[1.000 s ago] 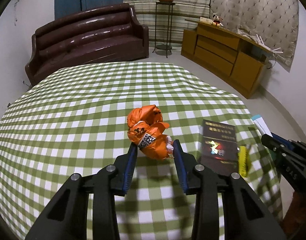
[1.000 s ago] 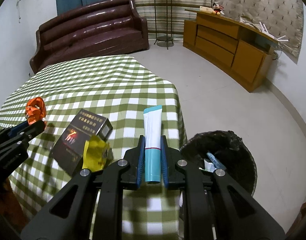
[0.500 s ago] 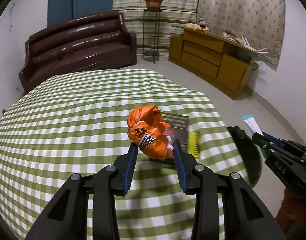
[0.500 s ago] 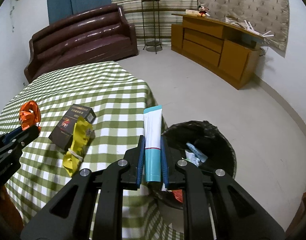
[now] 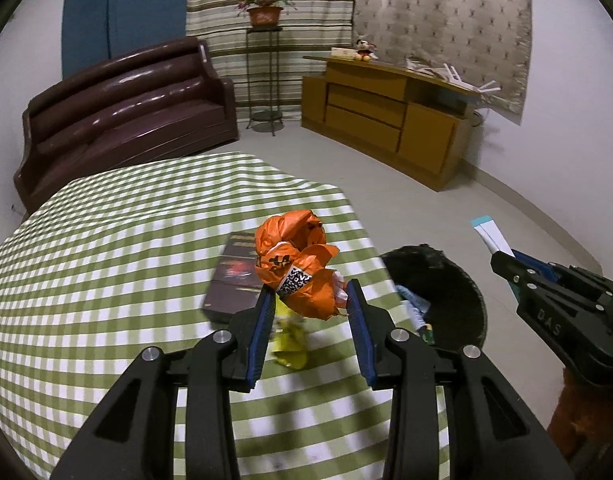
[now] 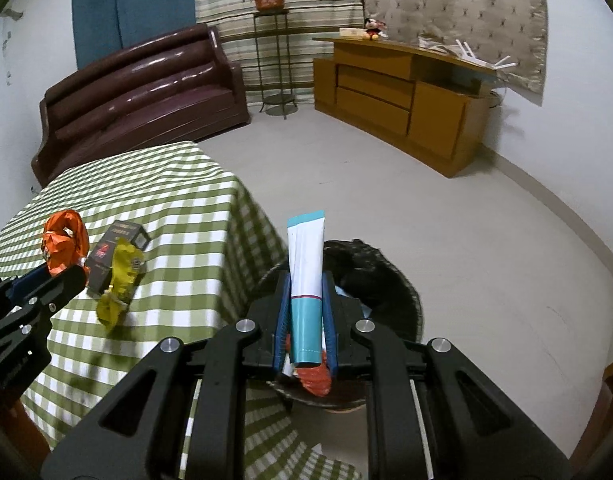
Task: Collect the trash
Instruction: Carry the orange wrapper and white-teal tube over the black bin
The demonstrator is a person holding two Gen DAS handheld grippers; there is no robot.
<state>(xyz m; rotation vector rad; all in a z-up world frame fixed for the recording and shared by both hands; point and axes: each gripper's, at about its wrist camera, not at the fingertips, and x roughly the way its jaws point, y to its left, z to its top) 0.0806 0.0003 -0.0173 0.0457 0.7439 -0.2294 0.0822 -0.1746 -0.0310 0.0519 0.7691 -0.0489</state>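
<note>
Holding: both grippers carry trash above the right-hand edge of the table.
Left gripper (image 5: 310, 300): jaws clamped on a crumpled orange wrapper (image 5: 298, 268) — it sticks up past the blue pads, clear of the green checked tablecloth (image 5: 106, 264).
Right gripper (image 6: 306, 292): jaws closed tight on a white and teal tube (image 6: 305, 280), the crimped end pointing away from the camera.
Bin (image 6: 386, 280): black-lined, on the floor just beside the table edge; the tube hangs over its opening, with blue, white and red scraps already inside.
On the table: a dark box (image 6: 114, 248) lies near the edge, and a yellow wrapper (image 6: 120, 284) rests against its near end — both untouched by either gripper.
Relative places: in the right wrist view the orange wrapper (image 6: 62, 240) sits at far left, over the cloth, not over the bin.
Background: brown sofa (image 5: 122, 116), wooden cabinet (image 5: 390, 116), potted plant (image 5: 264, 10) on a stand.
</note>
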